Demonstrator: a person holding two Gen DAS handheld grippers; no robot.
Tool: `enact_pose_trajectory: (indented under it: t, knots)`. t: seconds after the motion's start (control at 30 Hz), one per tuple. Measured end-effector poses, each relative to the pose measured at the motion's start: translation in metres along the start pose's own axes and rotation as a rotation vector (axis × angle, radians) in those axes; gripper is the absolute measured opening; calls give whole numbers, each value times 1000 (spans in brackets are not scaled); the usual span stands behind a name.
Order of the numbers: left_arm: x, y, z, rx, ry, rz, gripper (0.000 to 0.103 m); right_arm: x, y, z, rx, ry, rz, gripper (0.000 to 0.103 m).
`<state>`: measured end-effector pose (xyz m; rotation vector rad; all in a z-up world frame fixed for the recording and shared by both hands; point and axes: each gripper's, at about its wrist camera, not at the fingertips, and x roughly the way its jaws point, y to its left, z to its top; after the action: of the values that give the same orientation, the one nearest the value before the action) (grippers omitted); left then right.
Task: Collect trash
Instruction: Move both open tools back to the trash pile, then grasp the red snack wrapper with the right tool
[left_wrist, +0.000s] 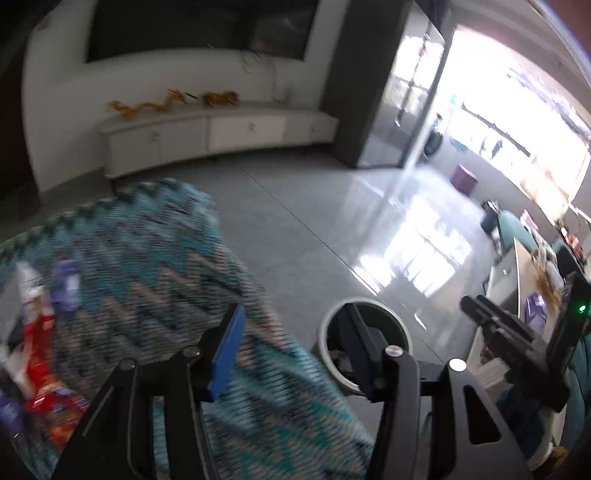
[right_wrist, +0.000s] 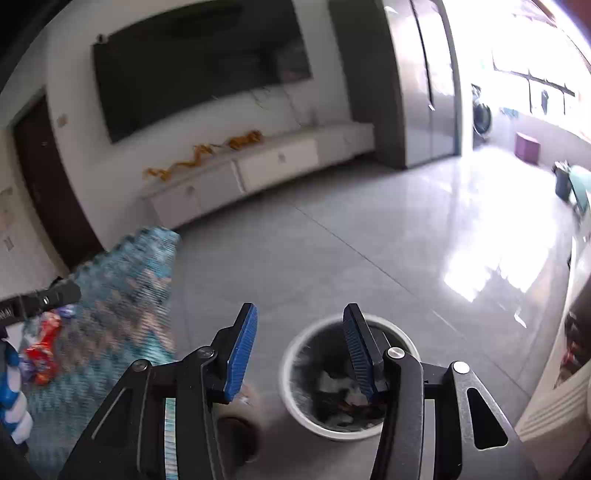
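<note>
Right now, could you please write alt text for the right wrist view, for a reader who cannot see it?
The right gripper hangs open and empty above a round white trash bin with scraps inside, on a grey tiled floor. To the left, red wrappers lie on a blue zigzag rug.

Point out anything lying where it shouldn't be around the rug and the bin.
Loose wrappers, red and purple, lie scattered on the zigzag rug instead of in the white bin, which already holds some trash. Motion blur hides finer detail.
</note>
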<state>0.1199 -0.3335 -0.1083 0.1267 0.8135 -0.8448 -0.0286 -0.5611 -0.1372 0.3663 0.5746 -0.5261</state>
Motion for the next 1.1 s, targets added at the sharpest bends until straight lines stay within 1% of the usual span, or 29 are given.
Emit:
enact_pose_trajectory:
  t: [0.1, 0.17, 0.23, 0.37, 0.47, 0.6, 0.7, 0.8, 1.1]
  knots:
    - [-36, 32, -8, -49, -38, 33, 53, -21, 32, 11, -46, -40, 42, 53]
    - [-60, 54, -16, -81, -68, 48, 54, -30, 49, 14, -75, -58, 69, 54]
    - [-86, 78, -27, -108, -106, 86, 54, -39, 70, 18, -106, -71, 103, 55]
    - [-124, 115, -49, -164, -153, 144, 62, -53, 108, 19, -162, -79, 162, 56]
    - [-150, 145, -69, -204, -186, 193, 63, -58, 124, 19, -182, -74, 195, 56]
    - [-171, 184, -94, -279, -211, 242, 63, -61, 150, 14, -221, -54, 239, 59]
    - [-174, 214, -111, -342, -207, 282, 63, -56, 171, 9, -251, -30, 271, 62]
    - [-169, 239, -123, -395, -175, 314, 63, -49, 191, 0, -280, 4, 321, 63]
    - [-128, 269, -133, -444, -71, 374, 63, 2, 264, -40, -382, 172, 466, 64]
